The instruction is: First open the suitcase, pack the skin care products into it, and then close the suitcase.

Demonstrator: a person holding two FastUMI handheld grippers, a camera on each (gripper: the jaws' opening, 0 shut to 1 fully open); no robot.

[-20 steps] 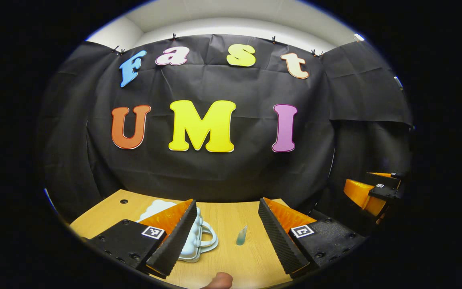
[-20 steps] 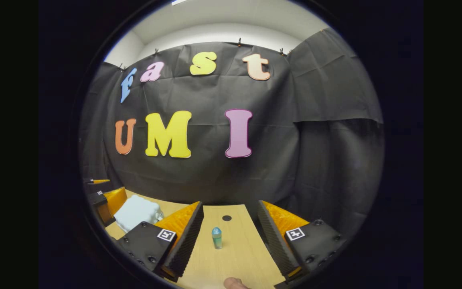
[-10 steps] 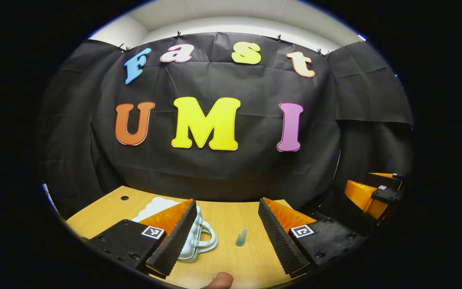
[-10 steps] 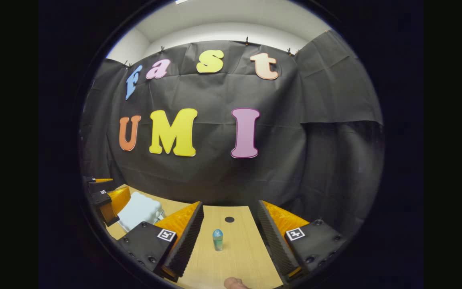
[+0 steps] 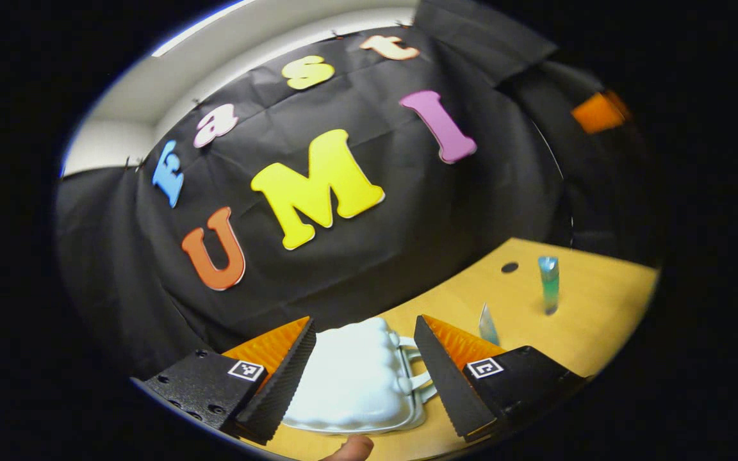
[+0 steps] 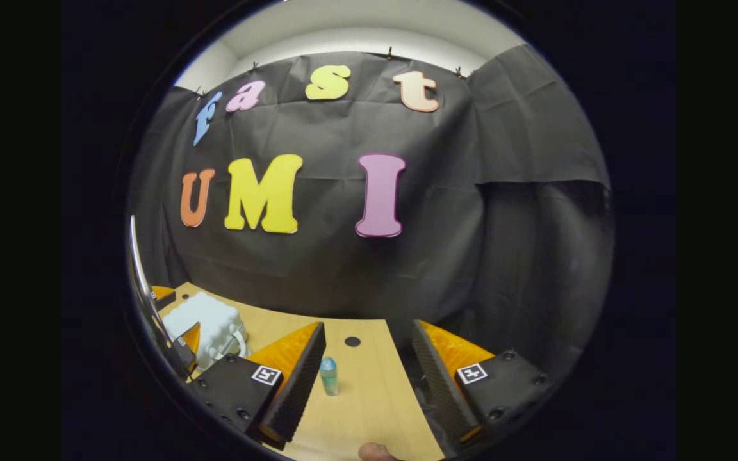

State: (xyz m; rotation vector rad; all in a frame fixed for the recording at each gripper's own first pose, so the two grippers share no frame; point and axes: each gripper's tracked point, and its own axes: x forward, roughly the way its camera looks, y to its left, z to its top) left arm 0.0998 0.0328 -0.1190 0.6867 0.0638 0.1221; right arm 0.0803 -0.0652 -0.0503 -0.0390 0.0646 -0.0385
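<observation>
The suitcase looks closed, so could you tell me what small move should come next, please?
Probably ease the left tongs forward onto the suitcase: they stand open, it lies shut between them, and the bottle waits unpacked on the table.

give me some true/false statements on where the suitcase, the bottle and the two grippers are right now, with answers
1. The white suitcase lies shut on the wooden table. True.
2. The left gripper is shut on the suitcase. False: its jaws are wide apart, with the suitcase lying between them in the left gripper view.
3. The small bottle stands upright on the table. True.
4. The right gripper holds the bottle. False: it is open, and the bottle stands on the table ahead of it, close to its left finger.
5. The skin care products are already in the suitcase. False: the bottle and a small clear tube are out on the table.
</observation>
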